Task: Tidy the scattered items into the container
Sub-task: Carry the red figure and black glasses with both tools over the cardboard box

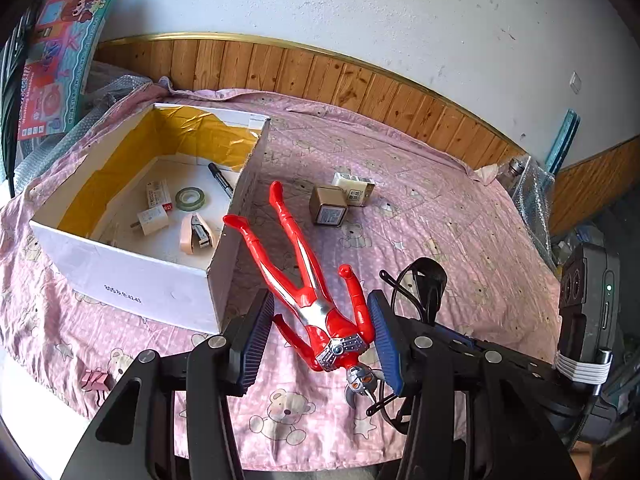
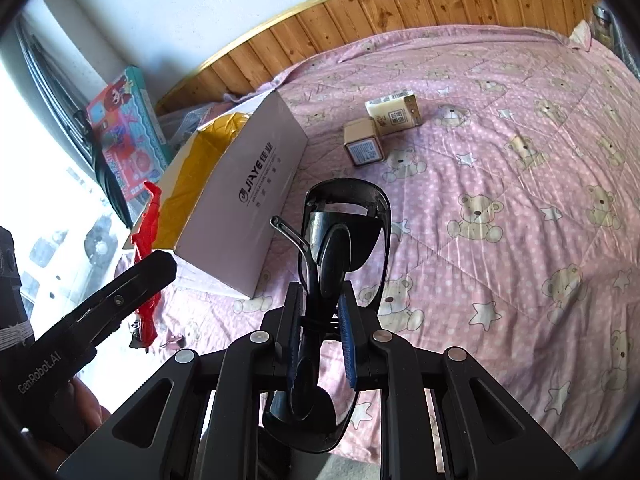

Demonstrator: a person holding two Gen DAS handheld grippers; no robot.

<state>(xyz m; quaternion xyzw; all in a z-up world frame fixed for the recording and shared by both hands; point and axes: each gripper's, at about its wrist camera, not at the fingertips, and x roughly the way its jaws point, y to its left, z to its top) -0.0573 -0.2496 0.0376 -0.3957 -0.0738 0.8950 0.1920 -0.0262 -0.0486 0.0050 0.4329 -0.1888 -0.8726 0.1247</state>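
Landmark: the white box (image 1: 132, 280) on the bed (image 1: 460, 240), open-topped, yellow lining inside. My left gripper (image 1: 320, 336) stands wide open with its fingers (image 1: 256, 332) either side of the red toy figure's (image 1: 308, 280) torso, not touching it; the figure lies flat just beside the box's right wall, feet toward the box, so I judge this a straddle set up for a pinch across the chest. My right gripper (image 2: 320, 344) is closed on the black sunglasses (image 2: 344, 232), clamped near the folded temples, lenses pointing toward the box, presumably held clear while the left works. Already inside the box: tape roll (image 1: 192, 199), stapler (image 1: 198, 234), marker (image 1: 220, 180), charger plug (image 1: 151, 220). Two small cartons (image 1: 340, 200) remain on the bed beyond the box's far right corner. The box interior is hidden in the right wrist view; carton print is unreadable; the pink object (image 1: 96, 380) near the bed edge is too small to identify.
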